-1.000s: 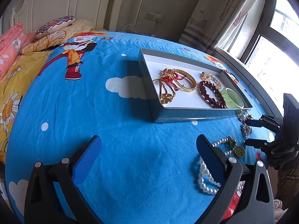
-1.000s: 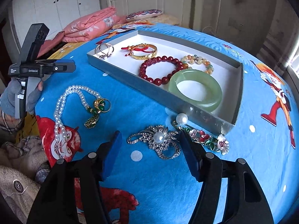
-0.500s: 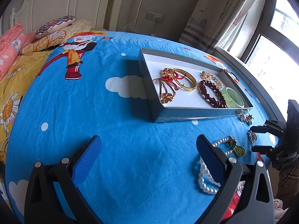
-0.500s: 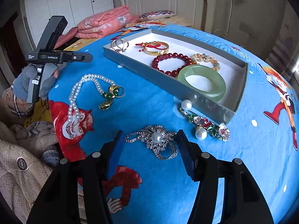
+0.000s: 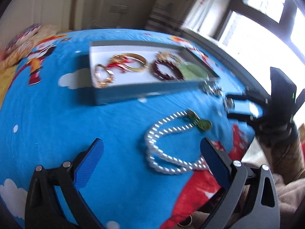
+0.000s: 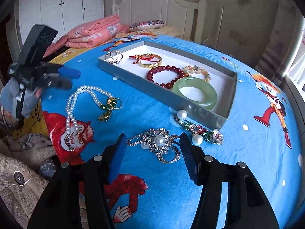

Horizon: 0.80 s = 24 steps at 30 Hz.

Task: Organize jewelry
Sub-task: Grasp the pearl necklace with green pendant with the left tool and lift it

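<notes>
Bedspread (image 6: 257,171): blue cartoon print, filling both views.
Left gripper (image 5: 152,152): jaws wide, empty; it has swung right, its view now blurred, and the pearl necklace (image 5: 162,148) sits between its fingers.
Right gripper (image 6: 152,148): jaws part-open, straddling the crystal brooch (image 6: 159,145), nearer than before, not clamped.
Tray (image 6: 133,78): at 12 o'clock, holding bangles.
Writing: none legible.

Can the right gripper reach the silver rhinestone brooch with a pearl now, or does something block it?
Probably yes. The right gripper is open, and the silver rhinestone brooch with a pearl lies between its fingers on the blue bedsheet, with nothing over it.
</notes>
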Motion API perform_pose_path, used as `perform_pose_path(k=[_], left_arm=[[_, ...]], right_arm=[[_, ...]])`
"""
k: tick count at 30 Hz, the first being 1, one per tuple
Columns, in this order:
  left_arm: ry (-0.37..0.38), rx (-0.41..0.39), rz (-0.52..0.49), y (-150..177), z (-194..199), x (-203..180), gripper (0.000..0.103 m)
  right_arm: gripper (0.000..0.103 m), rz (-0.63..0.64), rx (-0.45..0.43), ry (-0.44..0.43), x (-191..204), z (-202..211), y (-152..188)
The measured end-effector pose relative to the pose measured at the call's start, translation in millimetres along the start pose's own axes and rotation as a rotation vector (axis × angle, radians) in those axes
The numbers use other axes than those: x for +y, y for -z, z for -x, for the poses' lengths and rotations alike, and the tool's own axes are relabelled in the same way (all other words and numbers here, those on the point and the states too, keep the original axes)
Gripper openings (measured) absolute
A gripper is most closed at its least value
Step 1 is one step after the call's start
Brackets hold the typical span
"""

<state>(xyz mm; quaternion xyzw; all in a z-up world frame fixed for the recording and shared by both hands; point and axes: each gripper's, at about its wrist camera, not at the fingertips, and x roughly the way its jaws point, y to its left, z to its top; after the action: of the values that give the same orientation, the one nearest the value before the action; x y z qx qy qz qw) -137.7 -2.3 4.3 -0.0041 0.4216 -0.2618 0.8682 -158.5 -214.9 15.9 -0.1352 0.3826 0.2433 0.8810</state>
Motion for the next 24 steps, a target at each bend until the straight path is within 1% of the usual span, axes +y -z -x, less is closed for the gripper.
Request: perform_pose_path(k=[2, 4, 5, 6, 7, 8, 9, 10, 11, 12, 14, 16, 20, 24], left_arm=[[-0.030, 0.023, -0.056, 2.8, -8.3, -16.2, 0.098], [-0.059, 0.026, -0.096, 4.9, -14.2, -25.5, 0.091], [-0.086, 0.023, -0.113, 5.0, -15.7, -27.9, 0.083], [-0.120, 0.020, -0.137, 5.3, -16.7, -30.4, 0.067], [-0.147, 0.019, -0.163, 5.4, -16.6, -32.5, 0.056], [-0.157, 0.019, -0.185, 5.4, -15.0, -33.2, 0.031], [-0.140, 0.023, -0.185, 4.5, -13.7, -31.9, 0.007], [-0.123, 0.026, -0.178, 4.1, -12.3, -28.6, 0.007], [-0.129, 0.010, -0.177, 5.3, -10.3, -26.4, 0.007], [-0.158, -0.013, -0.180, 7.3, -8.5, -25.2, 0.007], [-0.190, -0.041, -0.171, 8.0, -5.0, -24.6, 0.007], [-0.206, -0.094, -0.163, 6.8, 4.6, -24.7, 0.007], [-0.236, -0.171, -0.193, -4.1, 24.8, -35.2, 0.007], [-0.226, -0.222, -0.206, -16.5, 43.5, -43.2, 0.007]], right_arm=[[0.056, -0.012, -0.006, 0.004, -2.0, 1.3, -0.2], [0.056, -0.020, -0.013, 0.001, -2.6, 1.8, 0.1], [0.056, -0.025, -0.017, 0.000, -2.4, 1.9, 0.3], [0.056, -0.032, -0.020, -0.004, -2.9, 1.8, 1.0], [0.056, -0.039, -0.022, -0.007, -3.5, 1.4, 1.6], [0.056, -0.046, -0.025, -0.007, -4.1, 1.7, 2.8], [0.056, -0.055, -0.028, -0.007, -5.4, 1.3, 3.5], [0.056, -0.064, -0.031, -0.008, -6.6, 1.2, 4.0], [0.056, -0.070, -0.036, -0.007, -7.0, 1.5, 4.9], [0.056, -0.077, -0.044, -0.007, -8.0, 2.3, 5.0], [0.056, -0.087, -0.062, -0.005, -8.6, 5.0, 4.8], [0.056, -0.094, -0.080, -0.003, -9.1, 8.6, 4.3], [0.056, -0.104, -0.118, 0.004, -9.0, 16.5, 1.4], [0.056, -0.111, -0.155, 0.006, -8.9, 24.7, -1.4]])
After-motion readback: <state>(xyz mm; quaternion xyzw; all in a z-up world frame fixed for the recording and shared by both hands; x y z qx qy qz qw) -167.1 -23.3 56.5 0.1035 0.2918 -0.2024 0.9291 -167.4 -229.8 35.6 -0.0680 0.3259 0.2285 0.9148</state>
